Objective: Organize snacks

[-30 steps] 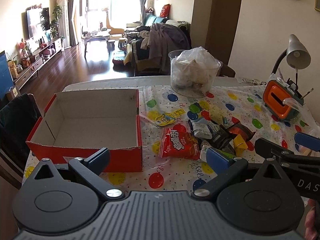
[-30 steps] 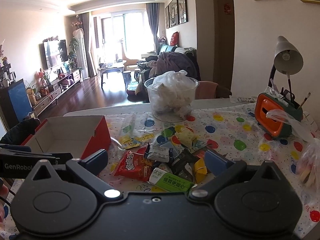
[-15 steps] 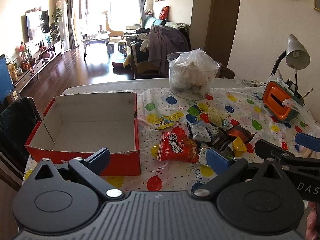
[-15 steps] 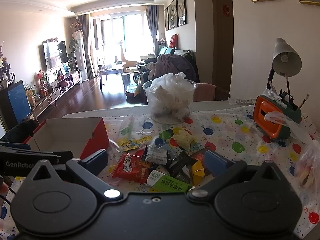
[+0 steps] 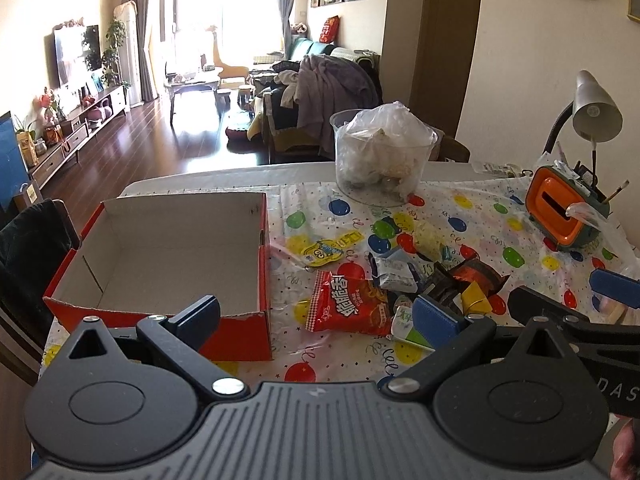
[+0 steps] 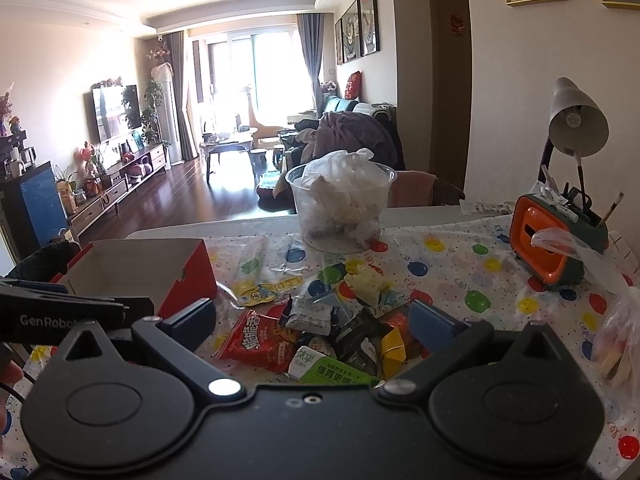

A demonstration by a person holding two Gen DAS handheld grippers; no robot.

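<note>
1. The red box [image 5: 160, 248] stands at the left, with nothing in it.
2. The left gripper [image 5: 316, 316] is wide open and holds nothing; it hangs above the red chip bag [image 5: 348, 306].
3. The snack pile [image 6: 344, 336] lies just right of the box; better to take one loose packet at its edge.
4. The right gripper [image 6: 312, 320] is also open and holds nothing.

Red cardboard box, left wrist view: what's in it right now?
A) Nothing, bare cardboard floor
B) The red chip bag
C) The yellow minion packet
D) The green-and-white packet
A: the red cardboard box shows only its bare floor, while the red chip bag, yellow minion packet and green-and-white packet all lie on the tablecloth to its right.
</note>
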